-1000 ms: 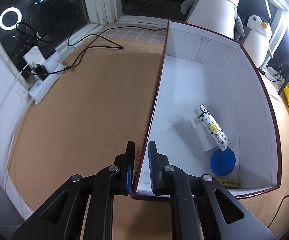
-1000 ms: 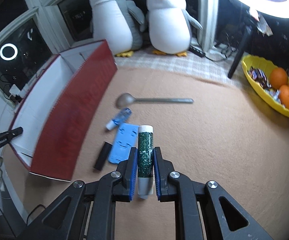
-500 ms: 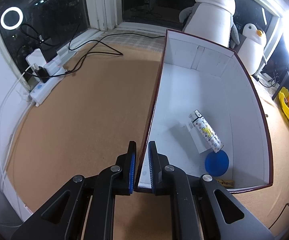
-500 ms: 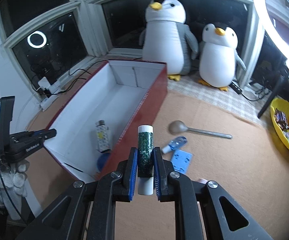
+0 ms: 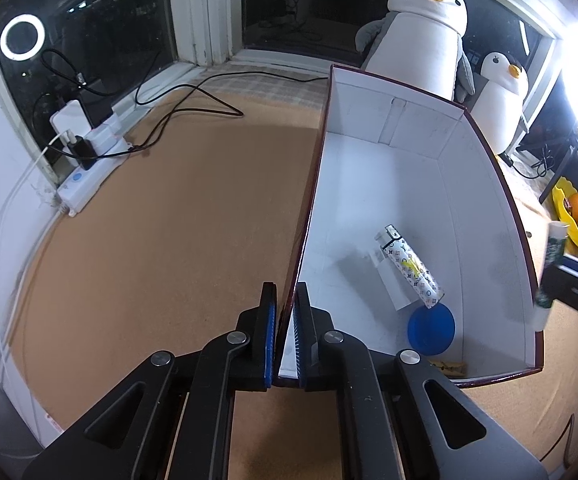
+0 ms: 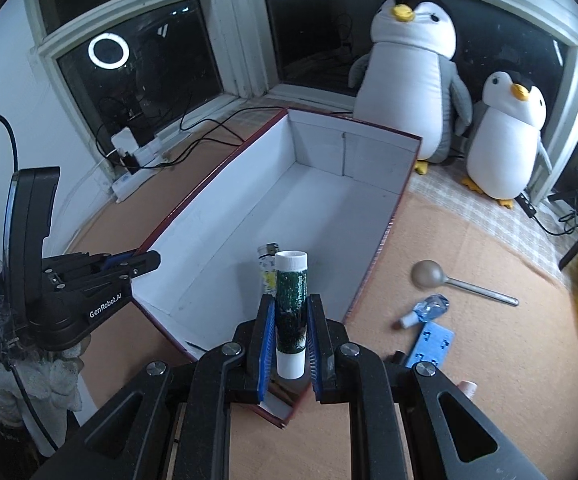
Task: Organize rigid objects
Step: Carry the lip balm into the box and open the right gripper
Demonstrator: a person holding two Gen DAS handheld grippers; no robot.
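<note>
Three items in box [image 5: 417, 184]: patterned lighter [image 5: 411, 266], blue disc [image 5: 431, 326], clothespin [image 5: 447, 368]; left tool [image 5: 285, 312] clamps wall, right tool [image 6: 291, 318] clamps tube [image 6: 290, 312].

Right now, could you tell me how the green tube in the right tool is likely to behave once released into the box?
The green tube looks stiff: it stands straight between the right tool's pads. Being round, it will probably roll on the box's smooth white floor. It seems light, so a short drop should be harmless.

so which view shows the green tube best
The right wrist view: the green tube stands upright and sharp, clamped in the right tongs, white cap up, over the box. The left wrist view catches it only blurred at the right edge.
</note>
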